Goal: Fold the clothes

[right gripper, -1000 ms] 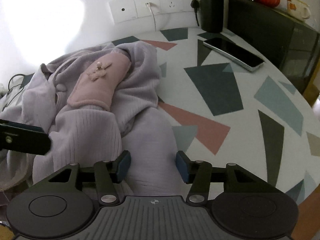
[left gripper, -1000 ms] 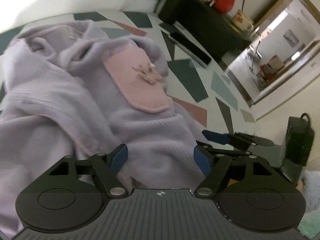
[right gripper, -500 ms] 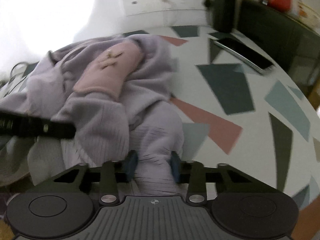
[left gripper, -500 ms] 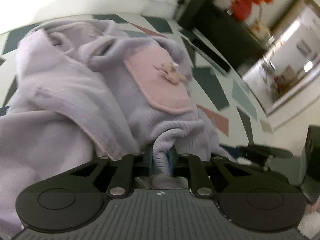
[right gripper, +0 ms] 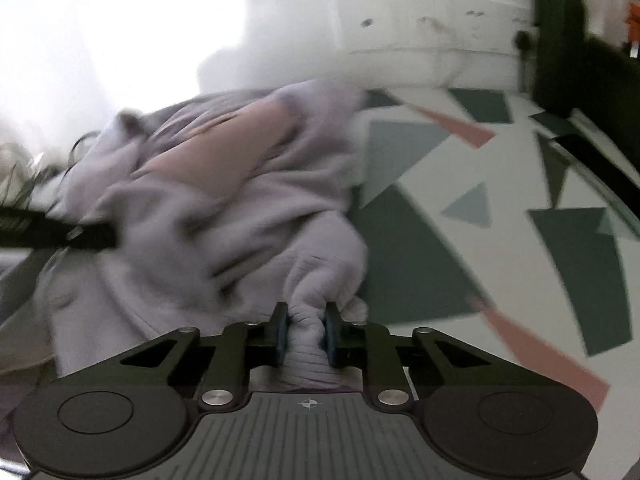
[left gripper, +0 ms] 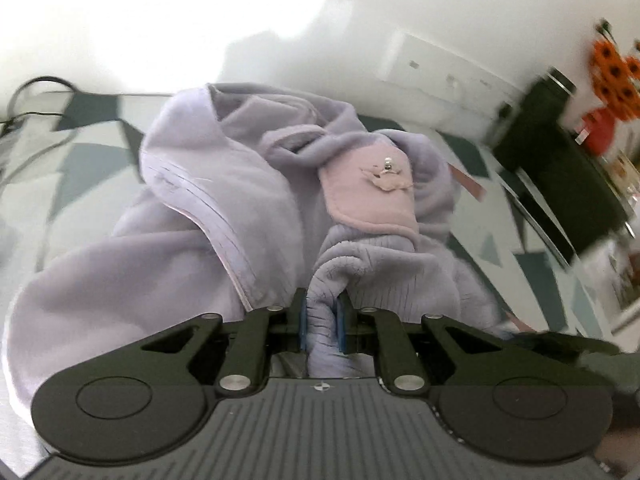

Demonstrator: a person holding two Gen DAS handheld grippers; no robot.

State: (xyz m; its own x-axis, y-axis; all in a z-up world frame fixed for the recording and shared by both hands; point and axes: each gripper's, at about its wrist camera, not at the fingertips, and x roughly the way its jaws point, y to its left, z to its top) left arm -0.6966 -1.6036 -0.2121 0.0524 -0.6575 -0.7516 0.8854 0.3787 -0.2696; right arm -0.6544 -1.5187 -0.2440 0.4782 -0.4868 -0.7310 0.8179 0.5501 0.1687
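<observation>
A lilac fleece garment [left gripper: 240, 200] lies crumpled on the patterned table, with a pink pocket [left gripper: 372, 192] carrying a small bow on top. My left gripper [left gripper: 322, 328] is shut on a ribbed cuff or hem of the garment, the fabric bunched between its blue pads. In the right wrist view the same garment [right gripper: 240, 208] is blurred. My right gripper [right gripper: 306, 334] is closing its jaws, and its pads press on another ribbed bunch of the fabric. The left gripper's dark finger [right gripper: 60, 236] shows at the left edge there.
The table [right gripper: 520, 184] has grey, dark green and pink triangles. A black bottle [right gripper: 560, 20] stands by the wall sockets [right gripper: 420, 20]. A black cabinet [left gripper: 560, 184] with orange flowers [left gripper: 616, 72] is at the right, and a cable [left gripper: 32, 88] at the far left.
Both grippers went from open above the garment to shut on ribbed fabric. Both views have swung, so the wall now fills the top and the garment looks pulled toward the cameras.
</observation>
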